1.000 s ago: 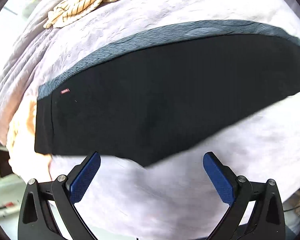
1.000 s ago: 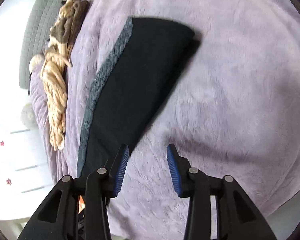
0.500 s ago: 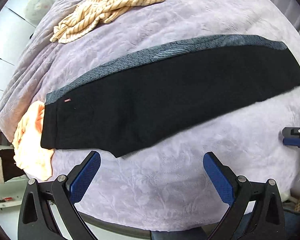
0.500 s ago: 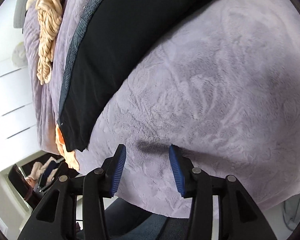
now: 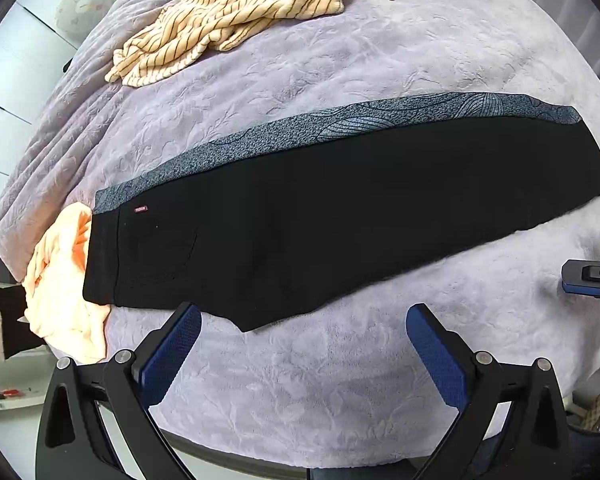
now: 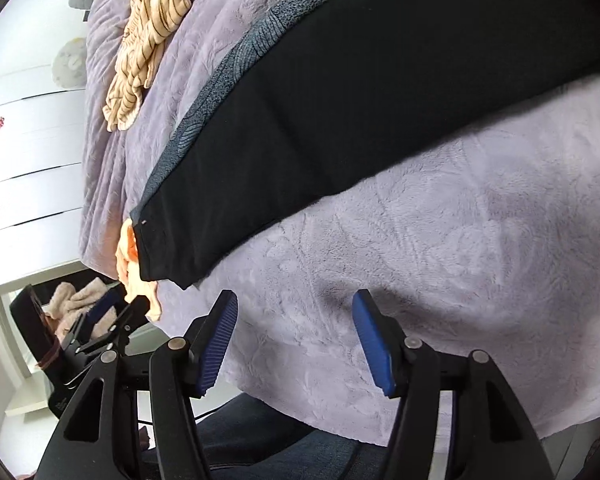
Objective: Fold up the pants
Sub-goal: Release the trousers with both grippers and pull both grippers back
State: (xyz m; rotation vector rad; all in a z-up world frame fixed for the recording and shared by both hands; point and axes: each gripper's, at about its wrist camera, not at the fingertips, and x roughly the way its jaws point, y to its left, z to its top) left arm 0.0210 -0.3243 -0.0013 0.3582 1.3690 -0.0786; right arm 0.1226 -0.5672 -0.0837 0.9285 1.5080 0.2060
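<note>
While the black pants lie flat, folded lengthwise, on the lilac bed | left tongs wide apart, empty | right tongs parted, empty, above bare blanket.

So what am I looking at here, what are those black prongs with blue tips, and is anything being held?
Those prongs are two hand-held grippers; a person carries one in each hand, and a small wide-angle camera on each looks out along its two fingers. One picture is from the left gripper, the other from the right gripper. Both are open and hold nothing. Below them is a bed with a lilac blanket. On it lie black pants with a grey patterned side stripe, laid out long, one leg over the other. A striped cream garment lies beyond them, and an orange cloth sits by the waistband.
</note>
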